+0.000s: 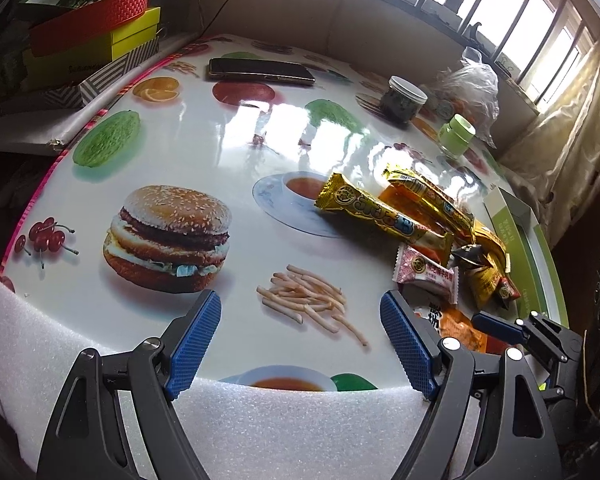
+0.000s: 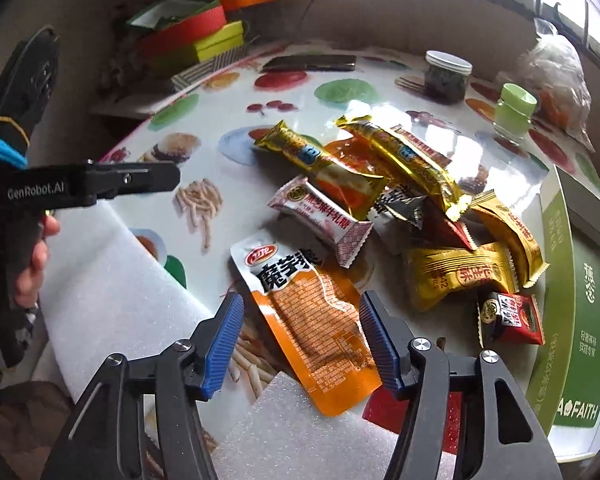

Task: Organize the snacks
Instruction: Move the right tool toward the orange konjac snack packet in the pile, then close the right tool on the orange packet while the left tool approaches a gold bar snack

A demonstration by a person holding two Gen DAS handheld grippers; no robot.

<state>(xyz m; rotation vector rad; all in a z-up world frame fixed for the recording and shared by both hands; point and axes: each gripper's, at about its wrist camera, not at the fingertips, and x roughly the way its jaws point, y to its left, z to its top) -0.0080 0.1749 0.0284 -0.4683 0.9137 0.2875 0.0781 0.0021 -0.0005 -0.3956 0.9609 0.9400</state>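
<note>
A flat orange-and-white foil snack pouch [image 2: 306, 322] with bold black characters lies face up on the table, its lower edge resting on a white foam sheet. Just beyond the pouch, a pink-and-white crimped candy wrapper [image 2: 320, 218] lies tilted. Beyond that wrapper, two long gold foil snack bars [image 2: 404, 160] lie crossed over an orange sachet [image 2: 348, 152]. Right of the pouch sit a yellow pillow-shaped snack packet [image 2: 458, 276] and a small red-and-black packet [image 2: 510, 318]. A second yellow packet [image 2: 510, 230] lies beyond these, beside a crumpled black-and-silver wrapper [image 2: 398, 204].
</note>
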